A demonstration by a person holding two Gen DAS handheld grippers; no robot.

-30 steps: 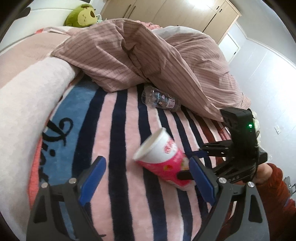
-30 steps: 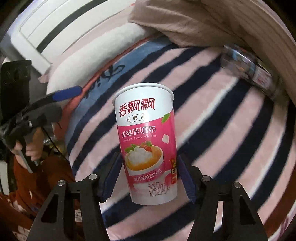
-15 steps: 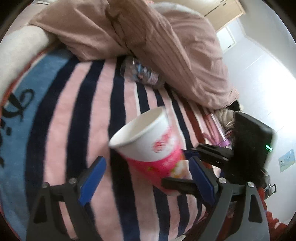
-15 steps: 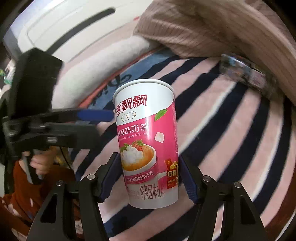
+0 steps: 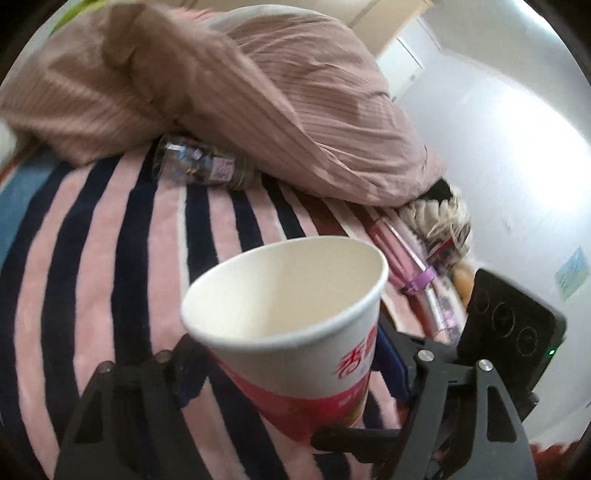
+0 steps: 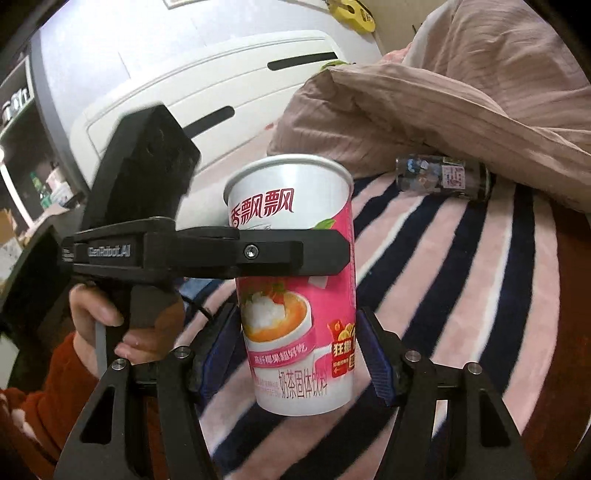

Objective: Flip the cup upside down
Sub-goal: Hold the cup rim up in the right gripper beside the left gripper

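Now both grippers' fingers pinch the cup point(image 6: 295, 280): right point(image 6: 301, 350) low, left point(image 5: 284, 354) mid-body.

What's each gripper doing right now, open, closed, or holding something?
Left gripper: shut on the cup, clamped across its upper part.
Right gripper: shut on the cup, pads against its lower sides.

Bed under a pink, navy and white striped blanket point(image 5: 110, 258), rumpled dusty-pink duvet point(image 5: 295, 103) heaped behind; white walls point(image 5: 498, 147), white headboard point(image 6: 221, 85), wooden wardrobe doors point(image 5: 380, 18).
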